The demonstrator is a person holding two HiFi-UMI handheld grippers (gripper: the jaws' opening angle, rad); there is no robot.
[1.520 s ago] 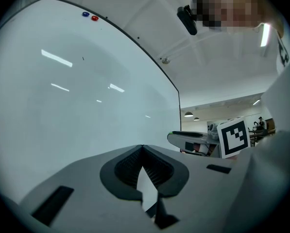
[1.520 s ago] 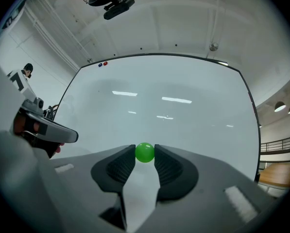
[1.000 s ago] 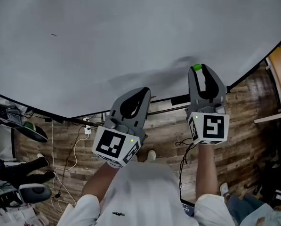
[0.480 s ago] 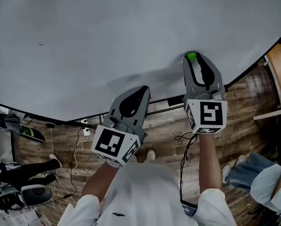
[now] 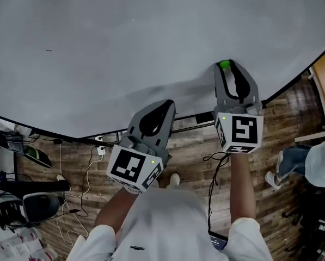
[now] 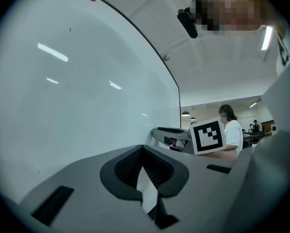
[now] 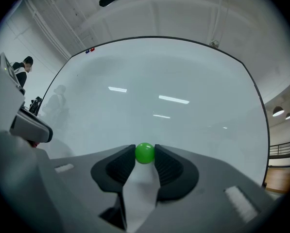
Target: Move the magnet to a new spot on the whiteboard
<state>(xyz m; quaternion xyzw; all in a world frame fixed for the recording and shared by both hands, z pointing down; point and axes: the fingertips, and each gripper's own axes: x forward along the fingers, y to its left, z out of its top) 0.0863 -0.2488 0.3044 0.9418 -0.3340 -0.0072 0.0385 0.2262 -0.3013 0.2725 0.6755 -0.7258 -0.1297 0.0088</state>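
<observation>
Green and glossy, the small round magnet (image 7: 145,153) sits clamped between the jaws of the right tool (image 5: 226,68), up against the whiteboard (image 5: 124,37) near its lower edge. Beside that same edge hangs the left tool (image 5: 166,105), jaws together on nothing.

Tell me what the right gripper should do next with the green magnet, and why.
Probably ease the right gripper forward until the green magnet sits flat on the whiteboard, then open the jaws. They are clamped on the magnet right at the board, though contact can't be confirmed, and the left gripper is shut and empty.
</observation>
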